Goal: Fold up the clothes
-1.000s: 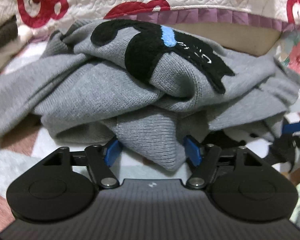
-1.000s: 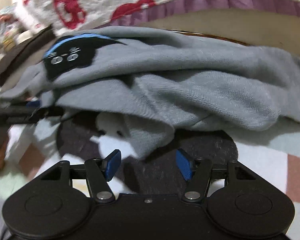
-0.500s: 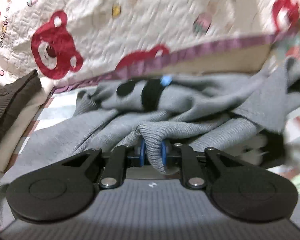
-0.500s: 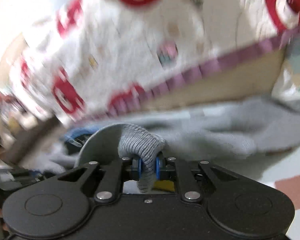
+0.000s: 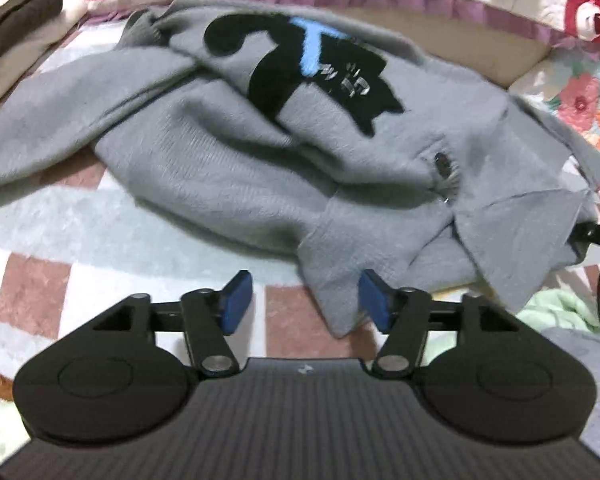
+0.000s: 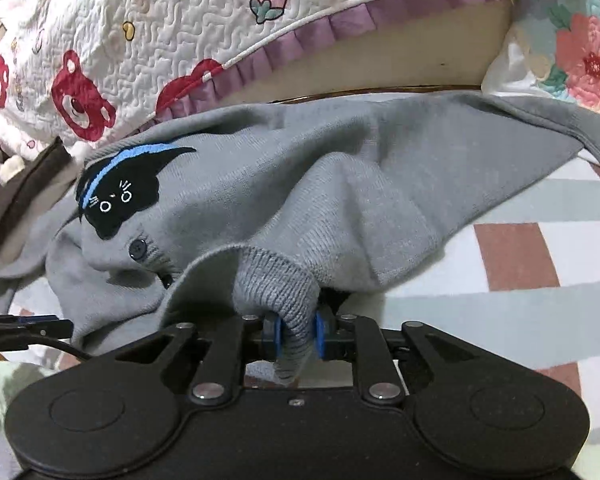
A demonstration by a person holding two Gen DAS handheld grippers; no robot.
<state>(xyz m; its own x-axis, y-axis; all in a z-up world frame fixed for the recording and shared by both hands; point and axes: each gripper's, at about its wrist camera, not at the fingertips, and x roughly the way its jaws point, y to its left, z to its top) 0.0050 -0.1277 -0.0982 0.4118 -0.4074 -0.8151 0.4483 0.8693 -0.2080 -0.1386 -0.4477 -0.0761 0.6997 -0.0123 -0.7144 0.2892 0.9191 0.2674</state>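
Checked blanket (image 5: 60, 240) served as the surface, a bear-print quilt (image 6: 160, 40) behind it. Grey cardigan (image 5: 240, 168) was recorded rumpled on the blanket, cat patch uppermost. Left gripper (image 5: 300, 304) was noted spread, a cardigan flap lying between its pads, ungripped. Right gripper (image 6: 296, 334) was pinched on the ribbed edge (image 6: 284, 292). Risk judged: a one-sided pull could drag the cardigan askew, or the knit could slip free
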